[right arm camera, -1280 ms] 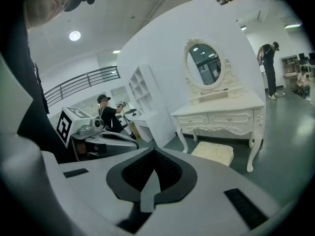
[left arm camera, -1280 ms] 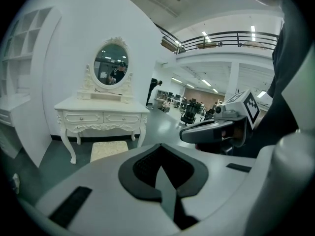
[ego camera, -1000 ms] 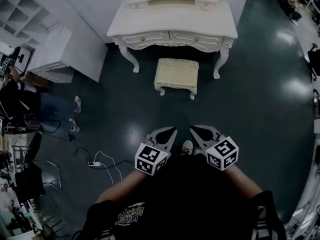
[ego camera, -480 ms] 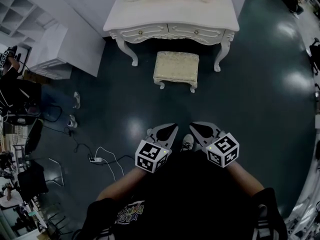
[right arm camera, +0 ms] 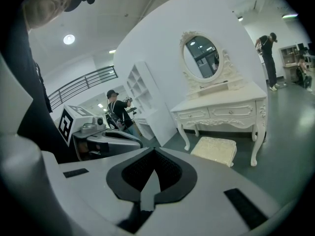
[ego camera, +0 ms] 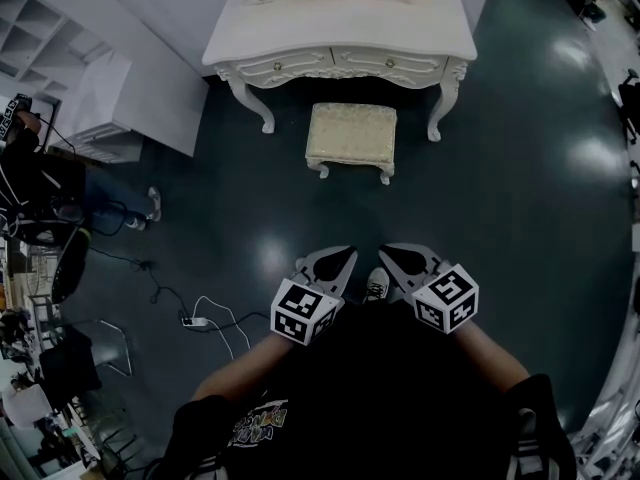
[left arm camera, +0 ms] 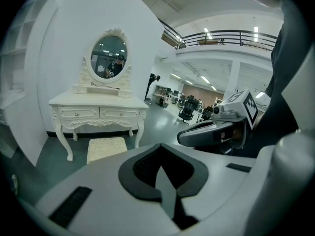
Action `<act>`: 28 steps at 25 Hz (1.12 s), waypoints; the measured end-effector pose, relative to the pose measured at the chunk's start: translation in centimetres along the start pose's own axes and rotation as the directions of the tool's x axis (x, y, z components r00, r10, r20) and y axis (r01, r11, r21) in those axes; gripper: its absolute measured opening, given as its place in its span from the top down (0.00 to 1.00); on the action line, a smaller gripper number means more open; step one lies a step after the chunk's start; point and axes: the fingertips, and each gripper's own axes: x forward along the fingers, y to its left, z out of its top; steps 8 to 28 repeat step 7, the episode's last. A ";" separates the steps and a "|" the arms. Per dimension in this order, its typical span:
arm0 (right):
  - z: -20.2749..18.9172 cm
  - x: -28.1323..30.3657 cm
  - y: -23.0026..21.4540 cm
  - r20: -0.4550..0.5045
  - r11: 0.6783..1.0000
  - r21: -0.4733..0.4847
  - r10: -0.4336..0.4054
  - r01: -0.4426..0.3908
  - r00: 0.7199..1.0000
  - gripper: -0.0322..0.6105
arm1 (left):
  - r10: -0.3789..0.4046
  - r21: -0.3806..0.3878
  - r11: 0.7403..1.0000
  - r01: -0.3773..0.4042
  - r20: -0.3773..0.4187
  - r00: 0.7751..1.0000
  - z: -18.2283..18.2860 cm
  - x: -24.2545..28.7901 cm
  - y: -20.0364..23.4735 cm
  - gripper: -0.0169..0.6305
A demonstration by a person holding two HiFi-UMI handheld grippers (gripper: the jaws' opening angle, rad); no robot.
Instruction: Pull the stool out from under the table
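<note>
Dark floor (ego camera: 500,228) separates stool (ego camera: 352,136) from left tool (ego camera: 338,261) and right tool (ego camera: 397,259), clenched empty, side by side

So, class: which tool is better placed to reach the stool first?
Left, only marginally: the stool lies slightly closer to the left tool than the right tool. Both are shut, empty and far from it.

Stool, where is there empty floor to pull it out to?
Bare floor lies between the stool and the left gripper and right gripper, and right of the table. The left is crowded: cables and a person.
</note>
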 end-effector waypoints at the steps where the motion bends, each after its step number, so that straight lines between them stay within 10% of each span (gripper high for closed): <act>1: 0.1 0.1 0.0 0.000 1.000 0.001 0.000 0.000 1.000 0.91 | -0.001 -0.001 1.000 0.001 -0.001 1.000 0.0 0.0 0.1 0.96; 28: 0.3 0.5 -0.1 0.001 1.000 0.002 0.004 -0.004 1.000 0.91 | 0.004 0.005 1.000 -0.004 0.010 1.000 0.4 0.2 0.5 0.96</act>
